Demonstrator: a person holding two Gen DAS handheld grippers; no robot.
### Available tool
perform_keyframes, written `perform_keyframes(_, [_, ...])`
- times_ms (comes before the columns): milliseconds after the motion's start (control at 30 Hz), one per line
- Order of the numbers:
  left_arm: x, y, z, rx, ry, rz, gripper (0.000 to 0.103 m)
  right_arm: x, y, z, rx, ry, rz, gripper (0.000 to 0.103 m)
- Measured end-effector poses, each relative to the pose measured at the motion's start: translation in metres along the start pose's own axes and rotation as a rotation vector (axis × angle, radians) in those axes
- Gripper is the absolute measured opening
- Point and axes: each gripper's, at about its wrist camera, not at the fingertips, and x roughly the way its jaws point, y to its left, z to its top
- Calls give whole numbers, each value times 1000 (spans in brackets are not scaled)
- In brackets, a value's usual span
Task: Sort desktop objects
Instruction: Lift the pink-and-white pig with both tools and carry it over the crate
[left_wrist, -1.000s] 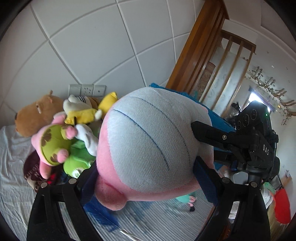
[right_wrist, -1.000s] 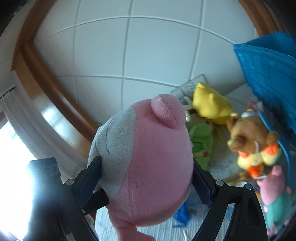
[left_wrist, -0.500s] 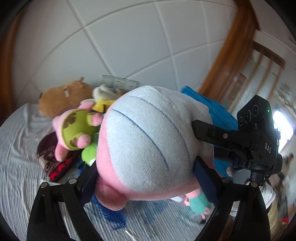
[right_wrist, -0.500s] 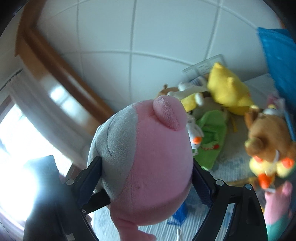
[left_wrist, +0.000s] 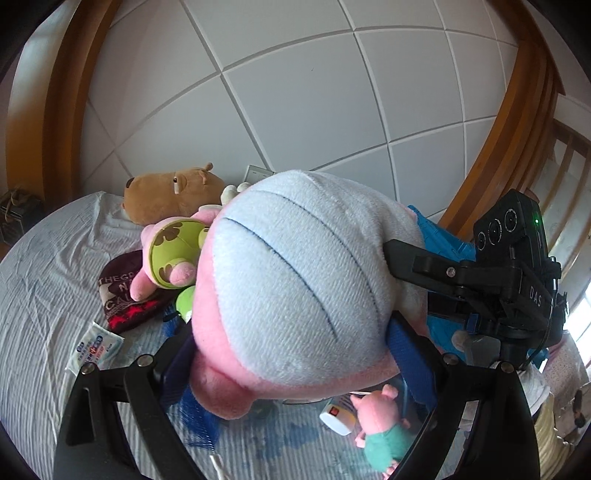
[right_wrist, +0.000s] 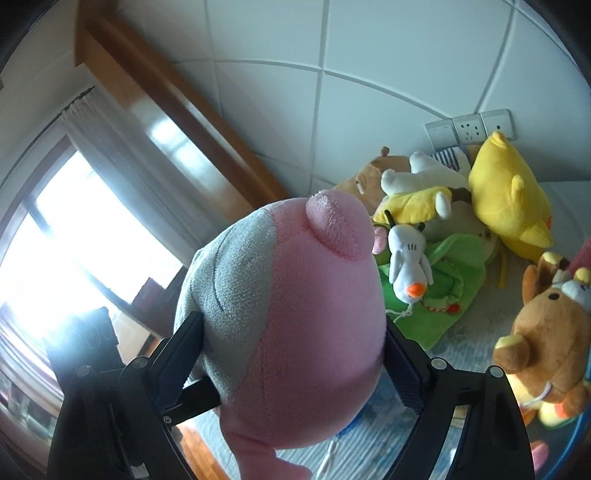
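Note:
A big round plush toy (left_wrist: 295, 277), pink with a pale blue-grey panel, is held up above the bed by both grippers. My left gripper (left_wrist: 295, 356) is shut on it, its blue pads pressed into the toy's sides. In the left wrist view one of the right gripper's black fingers (left_wrist: 424, 267) presses on the toy from the right. The right wrist view shows the same plush toy (right_wrist: 295, 332) filling the right gripper (right_wrist: 295, 354), which is shut on it. One of the left gripper's fingers (right_wrist: 195, 395) reaches in from the lower left.
A pile of soft toys lies against the tiled wall: brown bear (left_wrist: 173, 195), pink-and-green toy (left_wrist: 170, 254), yellow plush (right_wrist: 506, 206), white dog (right_wrist: 410, 258), green cloth (right_wrist: 443, 295). Nearby are a dark hat (left_wrist: 125, 295), a packet (left_wrist: 96, 347), a small pig (left_wrist: 380, 424) and a blue basket (left_wrist: 443, 243).
Both grippers have swung left together with the plush toy still held. The toy pile has slid rightward in both views, and more of the bed shows on the left.

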Motion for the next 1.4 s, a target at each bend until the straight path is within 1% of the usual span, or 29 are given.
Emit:
perform_keyframes(133, [-4, -5, -3, -13, -6, -3, 95, -5, 2, 0, -1, 3, -14, 90])
perform_keyframes(233, [-10, -15, -3, -12, -17, 8, 95, -11, 5, 1, -7, 0, -15, 90])
perform_keyframes(367, [-16, -32, -4, -22, -33, 33, 95, -23, 6, 4, -18, 5, 7, 90])
perform_keyframes(533, [-18, -59, -17, -74, -75, 76, 95, -40, -1, 9, -52, 39, 37, 90])
perform_keyframes(667, [-22, -92, -29, -128, -109, 116, 95, -59, -9, 11, -71, 78, 46, 90])
perform_keyframes(800, [-31, -137, -29, -113, -124, 145, 95, -93, -15, 12, -62, 84, 71, 90])
perform_keyframes(867, [-33, -160, -25, -88, -126, 138, 95, -114, -17, 14, -59, 70, 82, 90])
perform_keyframes(967, [-28, -197, -18, -38, -126, 96, 95, -154, -25, 19, -56, 19, 69, 90])
perform_keyframes(1067, [-7, -237, -11, -13, -100, 41, 95, -196, -42, 26, -44, -27, 33, 90])
perform_keyframes(1167, [20, -278, -8, -9, -71, 8, 95, -236, -72, 33, -19, -56, -11, 90])
perform_keyframes(1233, [39, -305, -5, 1, -55, 0, 95, -261, -97, 40, 1, -70, -28, 90])
perform_keyframes(1400, [92, -379, 0, 12, -36, -14, 95, -322, -166, 63, 29, -85, -34, 90])
